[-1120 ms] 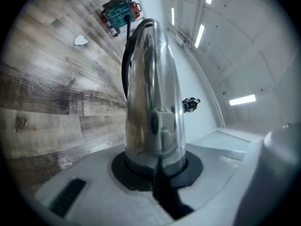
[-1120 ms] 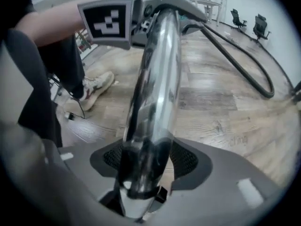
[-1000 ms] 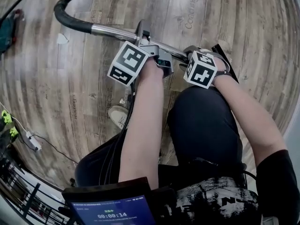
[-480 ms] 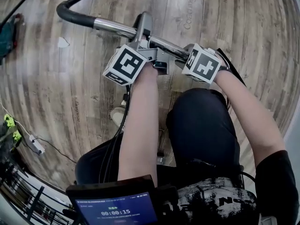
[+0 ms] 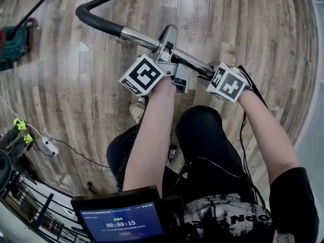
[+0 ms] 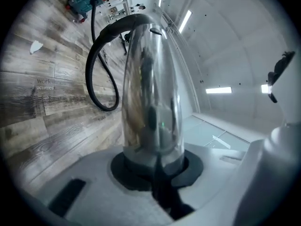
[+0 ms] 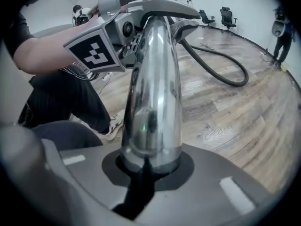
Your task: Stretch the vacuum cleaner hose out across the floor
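Note:
The vacuum's chrome tube [image 5: 147,38] runs slantwise in front of my knees in the head view, ending in a black bent handle [image 5: 96,20]. From there the black hose [image 6: 99,74] loops over the floor to the teal and red vacuum cleaner [image 5: 12,39]. My left gripper [image 5: 168,47] is shut on the tube [image 6: 150,93]; its jaws have just been closing round it. My right gripper [image 5: 210,75] is shut on the same tube [image 7: 153,88] nearer its lower end, having closed within the last second. The left gripper's marker cube [image 7: 96,51] shows in the right gripper view.
A white power strip [image 5: 48,147] with its cable lies at the left, green items [image 5: 20,125] beside it. A scrap of white paper [image 5: 83,47] lies on the wooden floor. Office chairs [image 7: 228,15] and a person [image 7: 282,34] are at the far wall.
Both grippers have risen with the chrome tube, lifting it off the floor. The right gripper, beside the tube a second ago, now clamps it.

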The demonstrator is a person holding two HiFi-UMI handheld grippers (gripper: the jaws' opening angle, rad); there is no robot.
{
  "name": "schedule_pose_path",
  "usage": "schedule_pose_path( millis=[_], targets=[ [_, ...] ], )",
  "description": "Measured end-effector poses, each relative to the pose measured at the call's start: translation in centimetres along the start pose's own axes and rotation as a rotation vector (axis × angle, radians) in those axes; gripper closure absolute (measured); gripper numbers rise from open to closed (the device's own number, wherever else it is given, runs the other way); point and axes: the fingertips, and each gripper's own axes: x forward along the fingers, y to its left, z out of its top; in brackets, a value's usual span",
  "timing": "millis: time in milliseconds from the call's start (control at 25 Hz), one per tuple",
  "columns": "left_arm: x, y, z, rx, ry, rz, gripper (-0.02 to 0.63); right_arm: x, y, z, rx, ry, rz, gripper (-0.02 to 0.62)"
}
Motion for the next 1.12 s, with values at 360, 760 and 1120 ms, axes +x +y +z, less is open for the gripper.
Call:
schedule_pose_path(
  millis=[360,760,1120],
  targets=[
    [-4.6,-21.9,-4.5,-0.072,0.075,0.048,0.558,-21.0,12.4,-3.4,0.067,0.041,0.036,0.542],
    [-9.9,-39.1,-8.5,-0.049,0.063,0.107,0.557,-36.4,22.7,-6.2,0.037,0.011,0.092,0.54],
    [-14.5,-43.8,-10.3,0.032,0.075,0.099,0.558,-38.3,28.2,-7.3,0.043,-0.058,0.054,0.54]
  ],
)
